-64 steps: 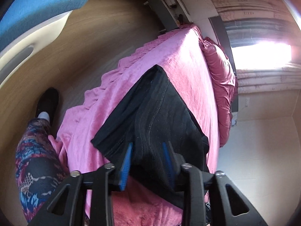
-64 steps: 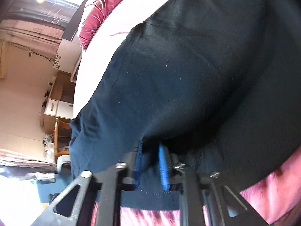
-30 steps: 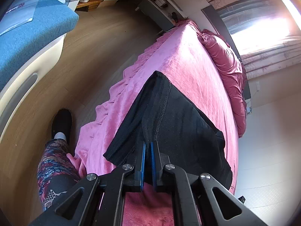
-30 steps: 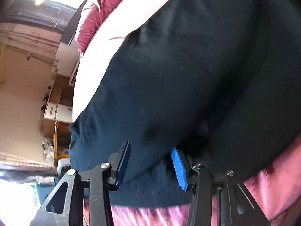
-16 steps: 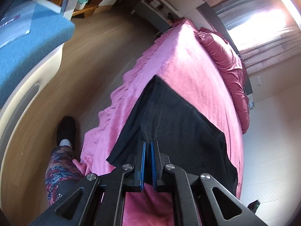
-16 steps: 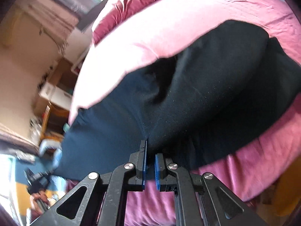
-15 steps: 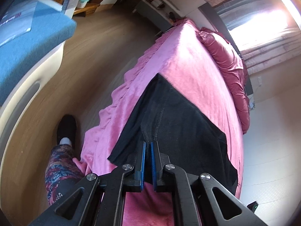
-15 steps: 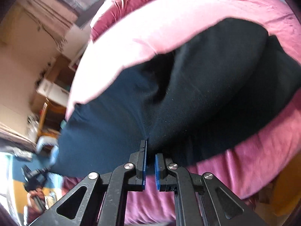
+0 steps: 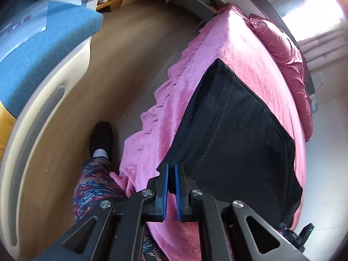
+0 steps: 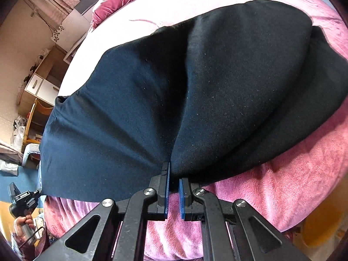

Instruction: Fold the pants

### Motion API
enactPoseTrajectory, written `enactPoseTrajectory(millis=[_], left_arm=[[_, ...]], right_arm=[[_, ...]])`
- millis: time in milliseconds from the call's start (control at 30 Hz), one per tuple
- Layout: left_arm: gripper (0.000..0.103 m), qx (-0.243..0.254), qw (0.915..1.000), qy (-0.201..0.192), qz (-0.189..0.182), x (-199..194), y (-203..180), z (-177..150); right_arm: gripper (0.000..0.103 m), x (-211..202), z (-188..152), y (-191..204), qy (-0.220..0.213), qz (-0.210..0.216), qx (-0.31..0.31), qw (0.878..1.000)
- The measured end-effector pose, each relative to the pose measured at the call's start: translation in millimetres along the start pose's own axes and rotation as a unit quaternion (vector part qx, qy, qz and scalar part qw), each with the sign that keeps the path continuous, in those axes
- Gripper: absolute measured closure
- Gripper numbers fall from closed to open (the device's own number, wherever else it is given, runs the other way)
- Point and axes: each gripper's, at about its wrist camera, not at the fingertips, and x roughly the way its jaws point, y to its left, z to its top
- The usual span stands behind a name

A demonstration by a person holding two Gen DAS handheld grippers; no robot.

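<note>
The black pants [image 9: 235,130] lie partly folded on a pink bed [image 9: 228,43]. My left gripper [image 9: 170,169] is shut on the near corner of the pants, at the bed's left edge. In the right wrist view the pants [image 10: 195,87] fill most of the frame, pulled into a taut ridge. My right gripper [image 10: 174,174] is shut on the near edge of the pants, lifting the cloth above the bed [image 10: 282,184].
Dark red pillows [image 9: 282,43] lie at the bed's far end. The person's patterned leg and black shoe [image 9: 101,137] stand on the wooden floor beside the bed. A blue and cream chair [image 9: 43,43] is at the left. A cabinet [image 10: 41,87] stands by the far wall.
Both grippers closed on the pants' near edge about a second ago. They have since lifted and drawn the cloth back, so more of the bed shows around the pants.
</note>
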Motion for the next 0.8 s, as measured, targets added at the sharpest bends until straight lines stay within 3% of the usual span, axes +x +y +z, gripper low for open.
enactPoseTrajectory(millis=[67,100,167,200,300,400,467,667,800], left_arm=[[0.090,0.002,0.9998,0.008,0.018,2,-2,1],[0.080,-0.006,0.9993,0.008,0.035,0,-1,3],[0.078,-0.013,0.9989,-0.003,0.046,-10,-2,7],[0.078,-0.014,0.9986,-0.014,0.048,-18,-2,9],[0.076,-0.013,0.9958,-0.064,0.065,-45,-10,16],[0.076,0.019,0.9936,-0.105,0.036,-63,-35,15],[0.075,0.050,0.9929,-0.108,0.005,-63,-61,13],[0.075,0.184,0.9794,-0.040,-0.072,-21,-155,-14],[0.075,0.236,0.9669,0.020,-0.094,16,-206,-39]], right_arm=[[0.092,1,8,8,0.004,0.014,0.009,1.000],[0.089,-4,11,4,0.003,0.028,0.014,0.999],[0.066,-17,15,-7,-0.014,0.041,0.022,0.999],[0.064,-26,17,-14,-0.025,0.047,0.030,0.998],[0.064,-56,25,-46,-0.073,0.042,0.071,0.994],[0.064,-78,37,-90,-0.121,0.031,0.136,0.983],[0.067,-84,47,-117,-0.146,0.018,0.174,0.974],[0.069,-73,88,-169,-0.167,0.020,0.236,0.957],[0.069,-57,121,-187,-0.159,0.027,0.260,0.952]])
